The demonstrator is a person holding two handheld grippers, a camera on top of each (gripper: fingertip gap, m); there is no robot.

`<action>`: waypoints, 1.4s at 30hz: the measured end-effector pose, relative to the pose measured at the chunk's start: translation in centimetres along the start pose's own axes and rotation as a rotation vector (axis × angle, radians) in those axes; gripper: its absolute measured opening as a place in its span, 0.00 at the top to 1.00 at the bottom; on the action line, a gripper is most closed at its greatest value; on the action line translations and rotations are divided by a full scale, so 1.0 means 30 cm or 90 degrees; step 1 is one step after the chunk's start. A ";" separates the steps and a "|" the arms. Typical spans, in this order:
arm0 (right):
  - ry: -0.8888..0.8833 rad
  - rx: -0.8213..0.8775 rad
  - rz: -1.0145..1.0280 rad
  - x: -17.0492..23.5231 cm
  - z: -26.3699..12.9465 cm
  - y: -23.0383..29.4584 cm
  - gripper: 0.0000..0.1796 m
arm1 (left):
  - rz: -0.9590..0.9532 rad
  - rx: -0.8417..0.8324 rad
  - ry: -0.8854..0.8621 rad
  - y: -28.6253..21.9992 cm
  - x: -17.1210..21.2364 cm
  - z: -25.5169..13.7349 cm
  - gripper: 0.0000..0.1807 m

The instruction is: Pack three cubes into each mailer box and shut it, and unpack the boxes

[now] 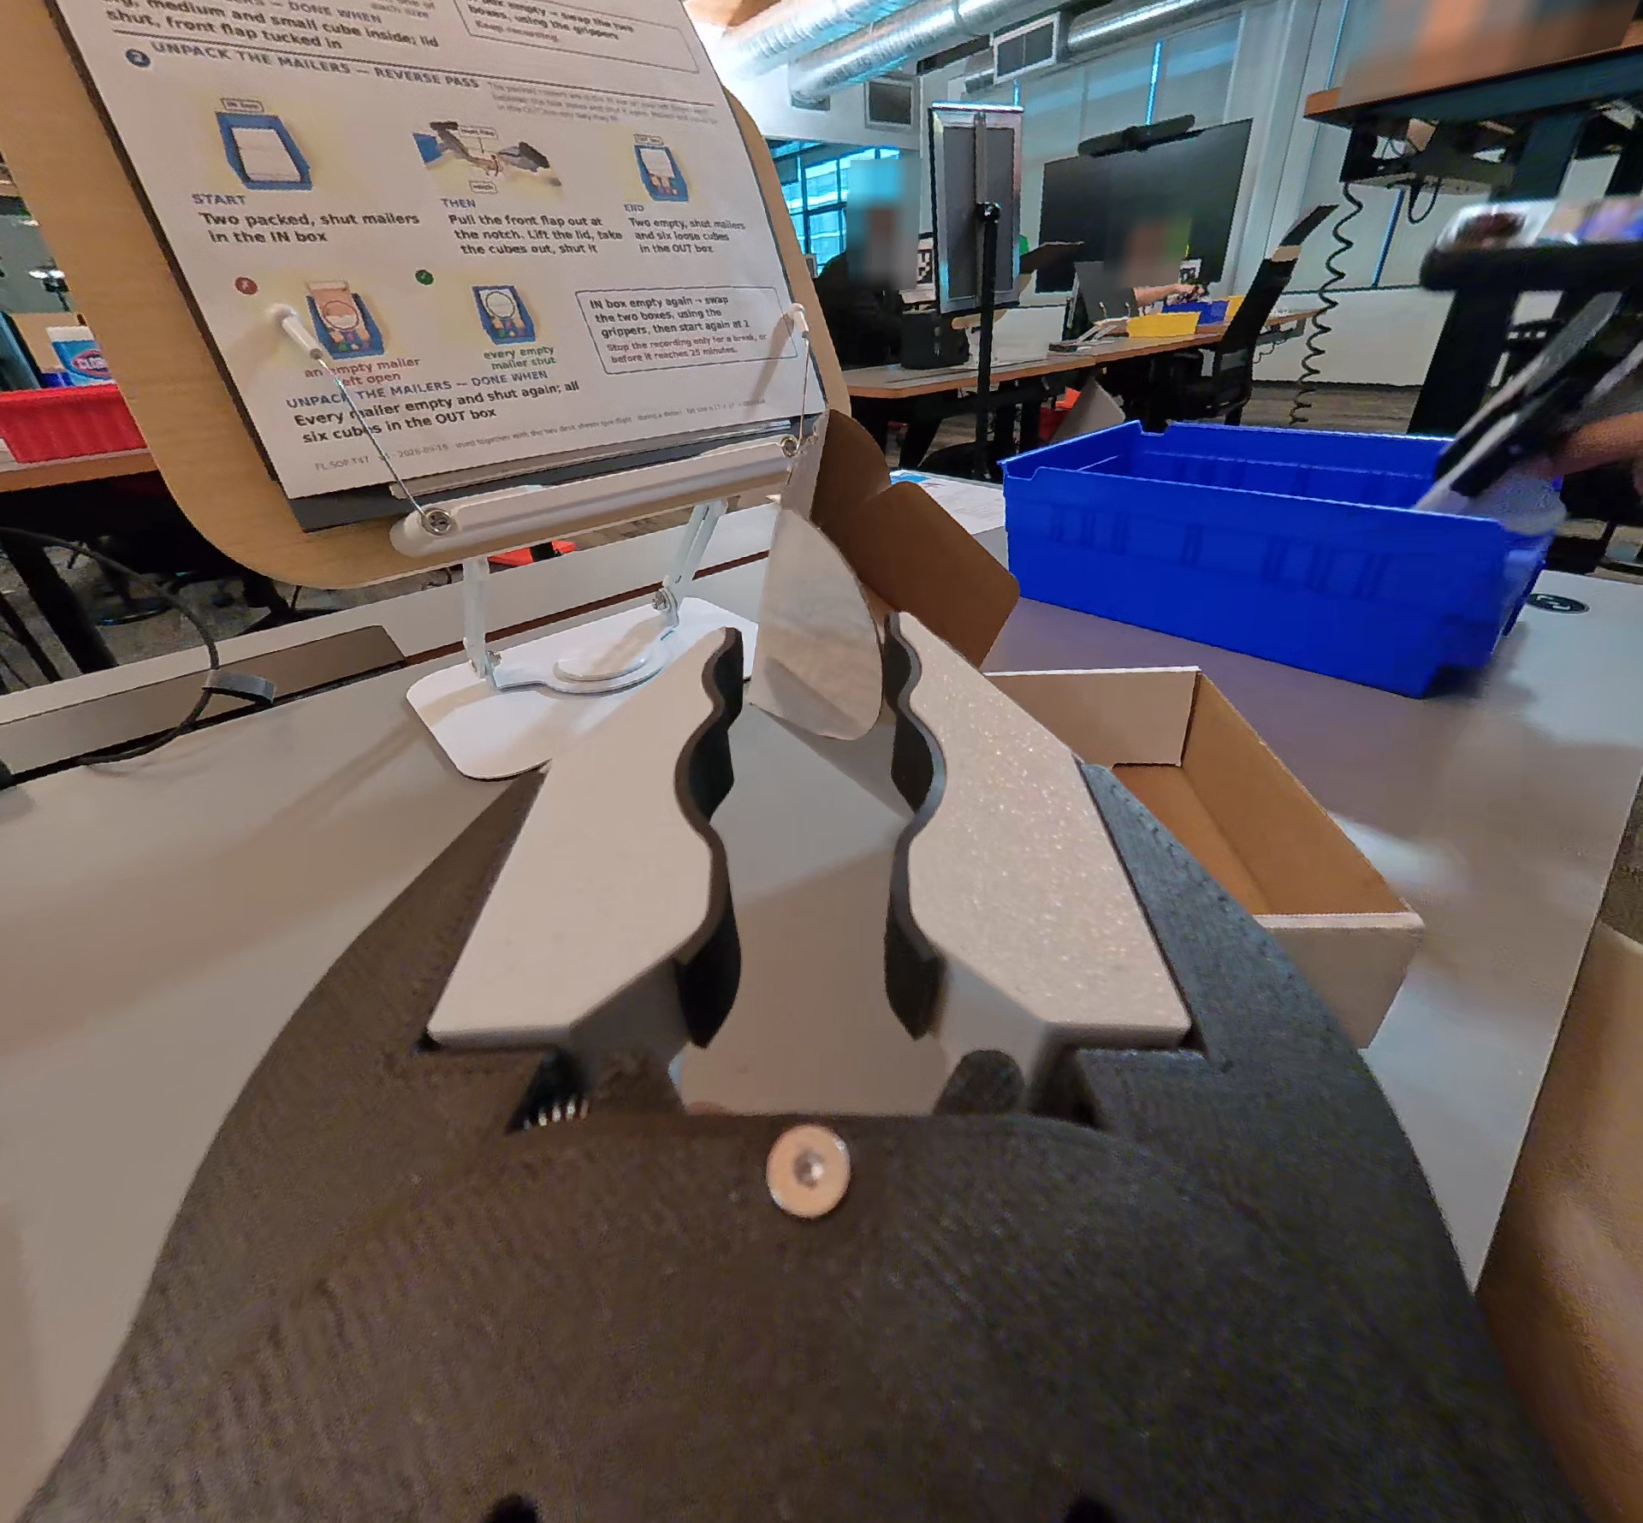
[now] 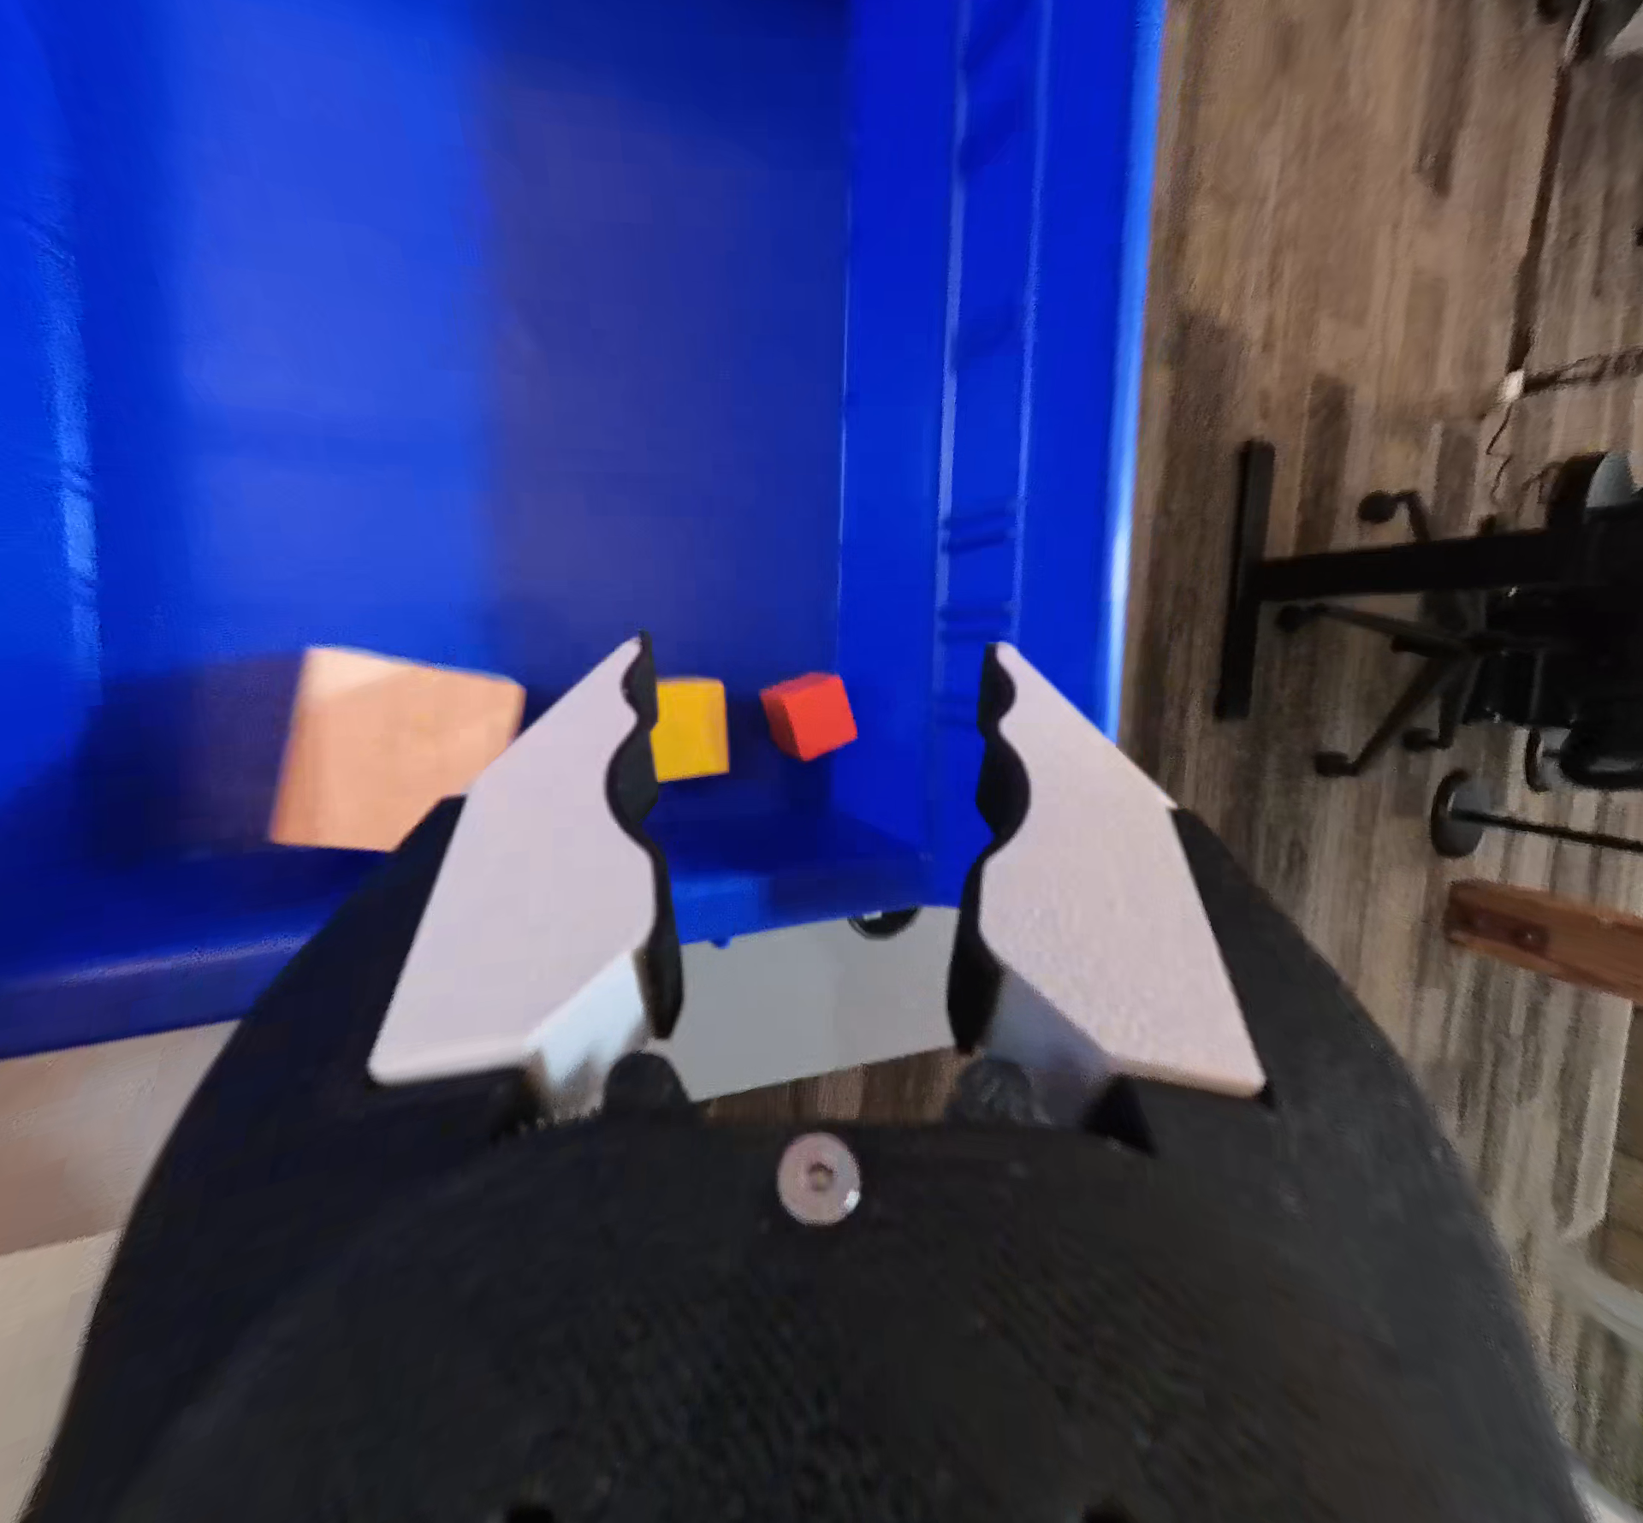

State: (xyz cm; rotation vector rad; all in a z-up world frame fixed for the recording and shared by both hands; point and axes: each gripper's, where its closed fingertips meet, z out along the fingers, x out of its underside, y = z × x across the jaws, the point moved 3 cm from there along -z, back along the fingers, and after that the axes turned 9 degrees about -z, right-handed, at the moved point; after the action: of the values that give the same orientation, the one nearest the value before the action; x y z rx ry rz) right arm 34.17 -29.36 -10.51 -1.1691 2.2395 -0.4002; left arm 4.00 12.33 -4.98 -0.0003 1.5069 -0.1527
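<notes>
Left tongs (image 1: 809,671) gape partway, empty, over the grey tabletop (image 1: 222,858) beside an open, empty mailer box (image 1: 1245,840). Right tongs (image 2: 813,671) spread wide, empty, over the blue bin (image 2: 444,280) holding 3 cubes: tan cube (image 2: 382,747), yellow cube (image 2: 692,729), red cube (image 2: 809,716).

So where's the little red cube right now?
In the right wrist view, the red cube lies inside the blue bin, near its right wall, just right of the yellow cube.
</notes>
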 end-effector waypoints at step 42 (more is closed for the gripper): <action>-0.507 -0.351 -0.259 -0.236 -0.466 1.009 0.92 | -0.121 -0.018 0.214 -0.133 0.192 -0.105 1.00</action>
State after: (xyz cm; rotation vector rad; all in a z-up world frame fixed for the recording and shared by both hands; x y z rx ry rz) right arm 9.18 -6.25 -12.20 -1.6877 1.4282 0.5043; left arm 0.79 8.10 -10.53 -0.1461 1.8448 -0.2953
